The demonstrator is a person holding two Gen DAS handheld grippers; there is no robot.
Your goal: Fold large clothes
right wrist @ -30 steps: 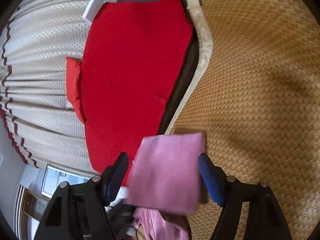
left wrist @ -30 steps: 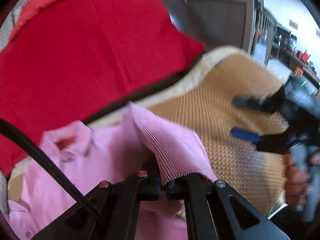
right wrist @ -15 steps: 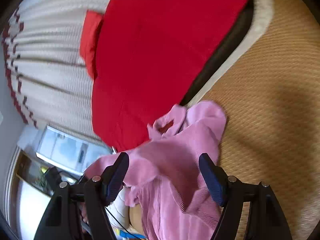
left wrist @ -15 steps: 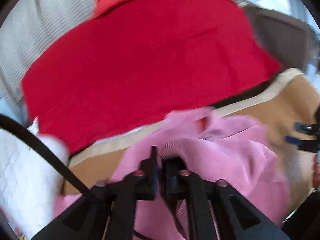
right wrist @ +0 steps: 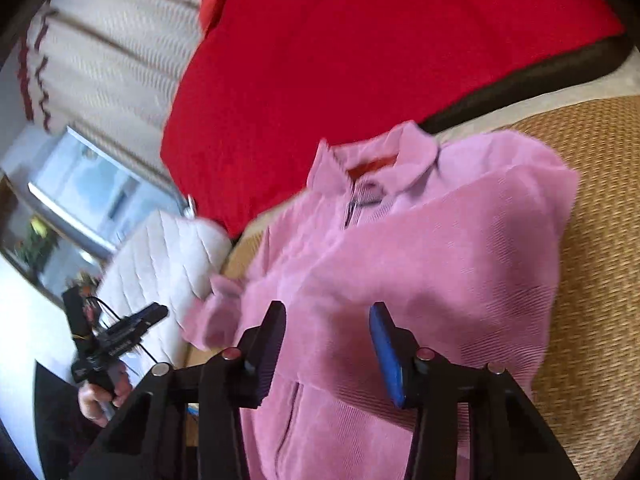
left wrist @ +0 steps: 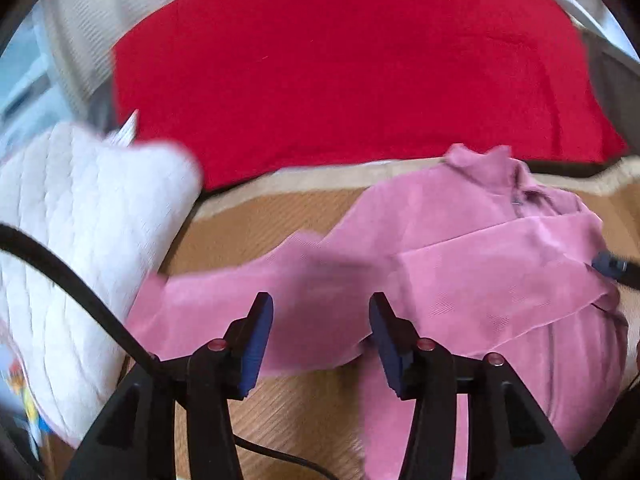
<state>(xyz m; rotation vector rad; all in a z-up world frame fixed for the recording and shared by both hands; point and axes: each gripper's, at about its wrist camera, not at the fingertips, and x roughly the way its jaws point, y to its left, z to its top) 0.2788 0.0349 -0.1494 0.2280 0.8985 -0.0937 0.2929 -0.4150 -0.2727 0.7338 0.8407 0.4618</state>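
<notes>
Pink corduroy jacket (left wrist: 460,248) lies spread on the woven mat (left wrist: 248,224), collar toward the red cushion (left wrist: 340,60). Left gripper (left wrist: 320,334) stands wide open above a folded-across sleeve (holding nothing). Right gripper (right wrist: 328,344) is likewise spread wide and empty, just over the jacket's body.

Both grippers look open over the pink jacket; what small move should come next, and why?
Probably the left gripper lowering to pinch the sleeve trailing toward the white cushion: it lies unfolded off the pink jacket, and the jaws are spread right above it.
</notes>
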